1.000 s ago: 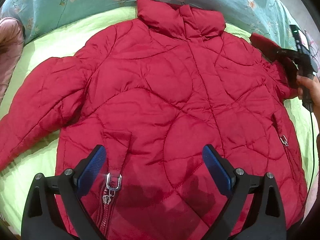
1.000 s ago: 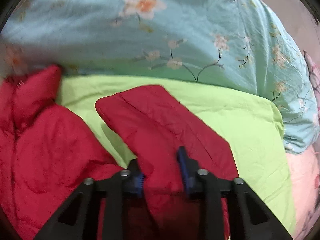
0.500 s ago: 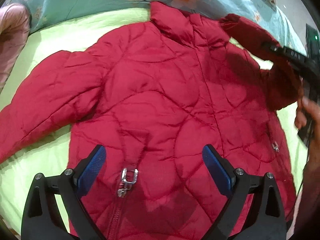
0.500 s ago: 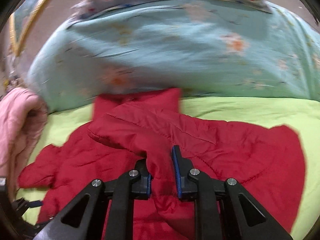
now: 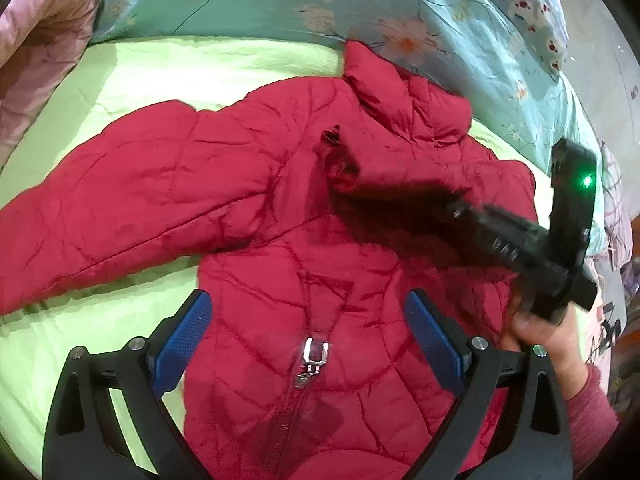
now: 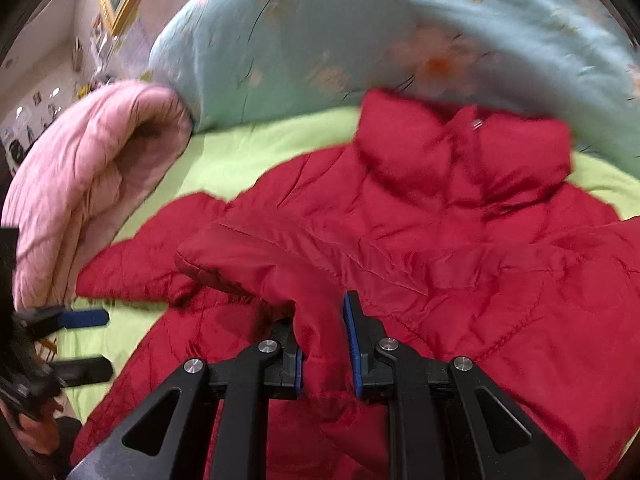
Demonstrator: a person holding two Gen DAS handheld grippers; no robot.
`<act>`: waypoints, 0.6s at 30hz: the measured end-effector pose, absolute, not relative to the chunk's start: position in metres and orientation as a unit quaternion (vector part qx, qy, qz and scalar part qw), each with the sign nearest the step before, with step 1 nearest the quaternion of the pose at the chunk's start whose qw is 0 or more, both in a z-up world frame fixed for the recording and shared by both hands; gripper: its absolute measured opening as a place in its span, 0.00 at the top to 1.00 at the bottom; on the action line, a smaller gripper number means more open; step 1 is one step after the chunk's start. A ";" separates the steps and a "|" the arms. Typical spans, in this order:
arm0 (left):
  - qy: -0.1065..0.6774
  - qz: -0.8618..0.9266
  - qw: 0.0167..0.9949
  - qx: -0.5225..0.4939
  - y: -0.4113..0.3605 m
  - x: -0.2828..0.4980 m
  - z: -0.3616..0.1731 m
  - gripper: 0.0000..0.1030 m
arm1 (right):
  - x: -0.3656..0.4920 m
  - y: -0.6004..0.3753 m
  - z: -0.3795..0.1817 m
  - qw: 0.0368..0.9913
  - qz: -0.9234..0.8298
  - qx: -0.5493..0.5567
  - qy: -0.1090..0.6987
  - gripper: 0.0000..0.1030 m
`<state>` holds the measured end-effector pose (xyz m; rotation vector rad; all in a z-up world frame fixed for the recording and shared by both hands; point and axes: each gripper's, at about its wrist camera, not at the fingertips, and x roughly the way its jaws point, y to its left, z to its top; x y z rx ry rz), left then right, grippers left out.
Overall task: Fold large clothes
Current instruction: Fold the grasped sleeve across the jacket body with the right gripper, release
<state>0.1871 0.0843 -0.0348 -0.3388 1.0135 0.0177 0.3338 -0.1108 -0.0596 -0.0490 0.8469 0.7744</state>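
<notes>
Right wrist view: the right gripper point(image 6: 323, 350) is seen closed down on a pinch of red sleeve point(image 6: 256, 264), the blue pads pressed into the fabric from both sides. The sleeve is held across the chest of the red quilted jacket point(image 6: 460, 248), its cuff end pointing left over the front panel. The jacket is laid face up on a lime-green sheet point(image 6: 240, 156), collar at the far side against a pale blue floral quilt point(image 6: 360, 40); a pink bundle point(image 6: 88, 168) is seen at the far left.

From the left wrist view, the left gripper point(image 5: 308, 342) is held wide apart above the lower front of the jacket point(image 5: 248, 184), with nothing between its pads and the zipper pull point(image 5: 314, 354) lying between them. The other sleeve point(image 5: 100, 220) is stretched out flat to the left on the sheet point(image 5: 140, 72). The right gripper point(image 5: 460, 210) is visible at the right, blurred, with dark shadowed fabric beneath it.

The fold is judged to be at an early stage: one sleeve is being brought in over the body but is not yet released, the left-lying sleeve is unfolded, and the body has not been doubled over. Left to be done, by this reading, are setting down the held sleeve, folding in the second one, and folding the hem toward the collar.
</notes>
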 end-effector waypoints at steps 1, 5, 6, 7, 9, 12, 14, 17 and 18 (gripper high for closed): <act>0.484 0.008 0.859 -0.165 0.087 0.188 -0.035 0.05 | 0.331 -0.105 -0.064 0.838 0.369 -0.030 0.401 0.81; 0.483 0.002 0.857 -0.179 0.094 0.188 -0.036 0.05 | 0.321 -0.088 -0.070 0.829 0.386 -0.056 0.401 0.73; 0.482 0.000 0.857 -0.181 0.096 0.190 -0.037 0.05 | 0.318 -0.091 -0.074 0.827 0.387 -0.065 0.402 0.71; 0.482 -0.001 0.857 -0.182 0.097 0.192 -0.037 0.05 | 0.314 -0.089 -0.075 0.828 0.385 -0.078 0.400 0.70; 0.480 -0.006 0.857 -0.185 0.097 0.196 -0.036 0.05 | 0.309 -0.089 -0.076 0.828 0.384 -0.097 0.398 0.56; 0.479 -0.012 0.858 -0.184 0.097 0.204 -0.035 0.05 | 0.303 -0.090 -0.073 0.825 0.391 -0.105 0.395 0.40; 0.479 -0.016 0.859 -0.178 0.095 0.213 -0.035 0.05 | 0.296 -0.092 -0.069 0.825 0.393 -0.110 0.390 0.40; 0.484 -0.025 0.856 -0.178 0.094 0.232 -0.040 0.05 | 0.285 -0.106 -0.063 0.827 0.397 -0.108 0.382 0.40; 0.488 -0.030 0.853 -0.182 0.094 0.239 -0.043 0.05 | 0.282 -0.110 -0.060 0.828 0.397 -0.105 0.381 0.40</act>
